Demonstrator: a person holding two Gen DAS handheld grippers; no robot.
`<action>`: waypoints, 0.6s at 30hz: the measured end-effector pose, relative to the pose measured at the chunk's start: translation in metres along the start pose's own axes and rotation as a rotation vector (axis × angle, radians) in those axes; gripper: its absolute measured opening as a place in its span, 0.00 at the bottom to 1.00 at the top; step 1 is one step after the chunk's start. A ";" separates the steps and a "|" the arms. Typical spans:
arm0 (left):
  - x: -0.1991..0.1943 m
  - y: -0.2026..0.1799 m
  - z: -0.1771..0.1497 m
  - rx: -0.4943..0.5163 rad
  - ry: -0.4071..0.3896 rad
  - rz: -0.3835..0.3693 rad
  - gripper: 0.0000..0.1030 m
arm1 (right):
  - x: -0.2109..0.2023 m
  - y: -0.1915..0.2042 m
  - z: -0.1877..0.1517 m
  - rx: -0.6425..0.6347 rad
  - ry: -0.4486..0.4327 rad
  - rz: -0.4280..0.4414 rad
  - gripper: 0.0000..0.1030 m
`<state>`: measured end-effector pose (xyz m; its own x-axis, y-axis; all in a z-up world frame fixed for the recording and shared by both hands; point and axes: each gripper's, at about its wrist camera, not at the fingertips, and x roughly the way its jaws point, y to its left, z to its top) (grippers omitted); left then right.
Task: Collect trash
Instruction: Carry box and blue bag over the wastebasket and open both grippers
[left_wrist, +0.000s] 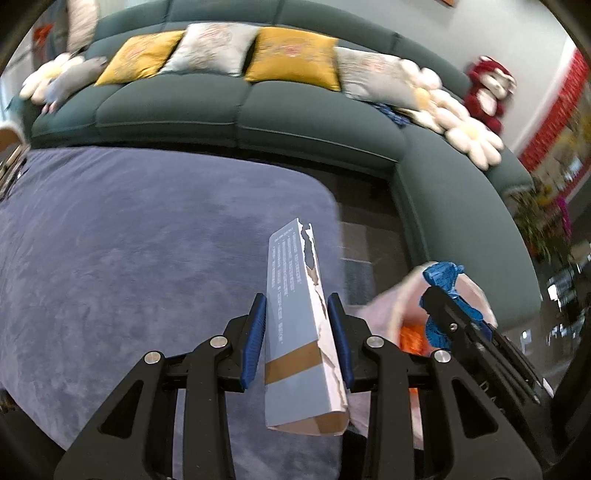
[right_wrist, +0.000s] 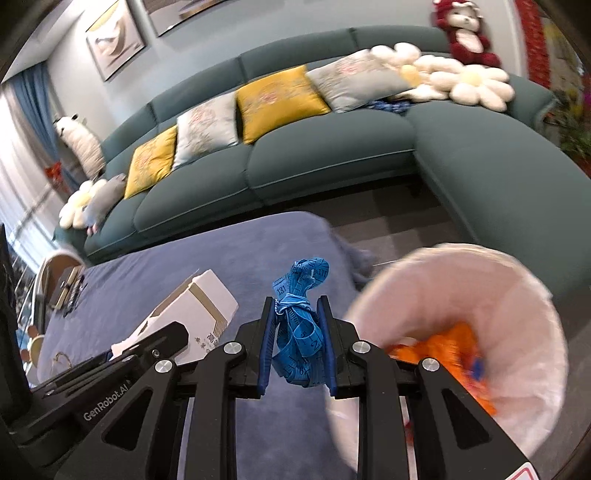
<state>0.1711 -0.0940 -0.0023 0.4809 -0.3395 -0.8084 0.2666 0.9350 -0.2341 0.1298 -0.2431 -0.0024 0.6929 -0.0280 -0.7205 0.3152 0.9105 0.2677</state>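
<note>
My left gripper (left_wrist: 297, 314) is shut on a torn grey-blue cardboard box (left_wrist: 295, 332), held above the purple-blue cloth (left_wrist: 147, 258). The box also shows in the right wrist view (right_wrist: 192, 314) as a white and gold carton. My right gripper (right_wrist: 297, 310) is shut on a bunched blue measuring tape (right_wrist: 301, 325), also seen in the left wrist view (left_wrist: 443, 277). A bin lined with a white bag (right_wrist: 517, 314) stands right of the cloth, with orange trash (right_wrist: 450, 347) inside. Both grippers are close to its left rim.
A dark green corner sofa (right_wrist: 332, 155) with yellow and grey cushions (right_wrist: 280, 99), flower-shaped pillows (right_wrist: 461, 81) and a red plush toy (right_wrist: 465, 33) curves behind and to the right. Dark floor (right_wrist: 388, 214) lies between cloth and sofa. Small items (right_wrist: 66, 288) sit at the cloth's far left.
</note>
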 end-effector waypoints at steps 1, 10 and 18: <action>-0.001 -0.014 -0.003 0.025 0.001 -0.009 0.32 | -0.008 -0.011 -0.001 0.013 -0.008 -0.011 0.21; -0.005 -0.092 -0.026 0.161 0.012 -0.056 0.32 | -0.046 -0.076 -0.016 0.101 -0.045 -0.077 0.21; -0.001 -0.126 -0.039 0.222 0.029 -0.073 0.32 | -0.059 -0.113 -0.027 0.158 -0.056 -0.100 0.21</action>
<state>0.1042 -0.2075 0.0070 0.4302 -0.3992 -0.8097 0.4786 0.8614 -0.1705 0.0351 -0.3334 -0.0075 0.6866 -0.1418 -0.7130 0.4791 0.8260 0.2970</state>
